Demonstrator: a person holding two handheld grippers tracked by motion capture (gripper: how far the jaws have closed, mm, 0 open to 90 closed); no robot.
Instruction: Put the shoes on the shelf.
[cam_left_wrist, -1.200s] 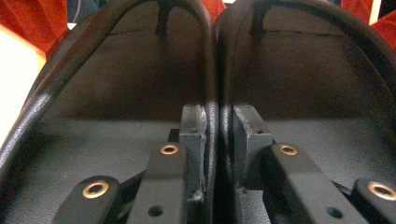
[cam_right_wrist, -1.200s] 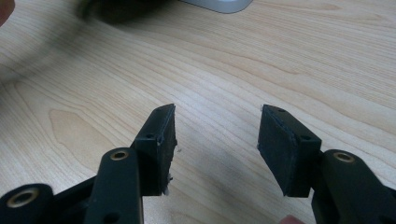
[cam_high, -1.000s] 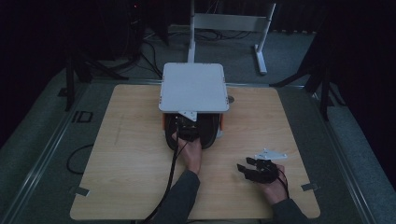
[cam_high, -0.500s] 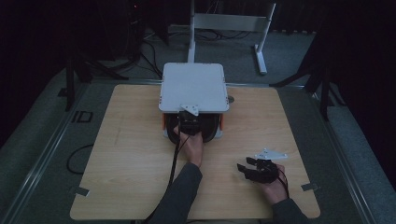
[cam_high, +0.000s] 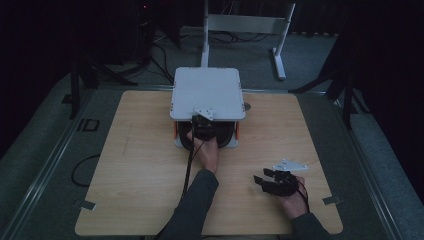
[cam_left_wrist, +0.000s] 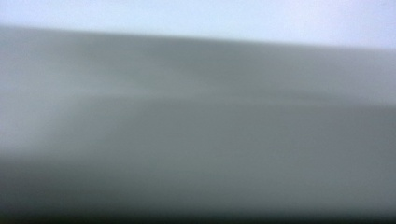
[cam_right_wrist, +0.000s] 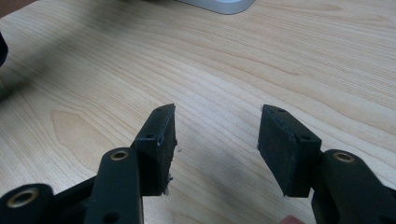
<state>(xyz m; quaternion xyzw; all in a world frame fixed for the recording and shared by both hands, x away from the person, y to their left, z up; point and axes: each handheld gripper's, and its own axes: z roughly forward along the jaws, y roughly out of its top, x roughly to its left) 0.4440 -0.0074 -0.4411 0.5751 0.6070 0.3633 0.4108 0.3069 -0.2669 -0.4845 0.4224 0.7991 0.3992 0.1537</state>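
Observation:
A white-lidded square box (cam_high: 207, 92) stands at the far middle of the wooden table (cam_high: 135, 165), with a dark round part and orange sides (cam_high: 220, 137) under the lid. My left gripper (cam_high: 202, 122) is at the lid's front edge, its grey plate just over the rim. Its jaws are hidden there and read as shut; I cannot tell whether anything is between them. The left gripper view is a close blurred grey surface (cam_left_wrist: 198, 116). My right gripper (cam_high: 262, 181) rests low over the table at the near right, open, with bare wood between its pads (cam_right_wrist: 217, 121).
A white metal stand (cam_high: 205, 30) rises behind the table, with cables on the dark floor around it. The left gripper's black cable (cam_high: 189, 165) trails back along the forearm. Small tape tabs (cam_high: 332, 200) mark the table's near corners.
The left hand has edged away from the person, bringing its gripper up to the lid's front edge. The right gripper has kept still.

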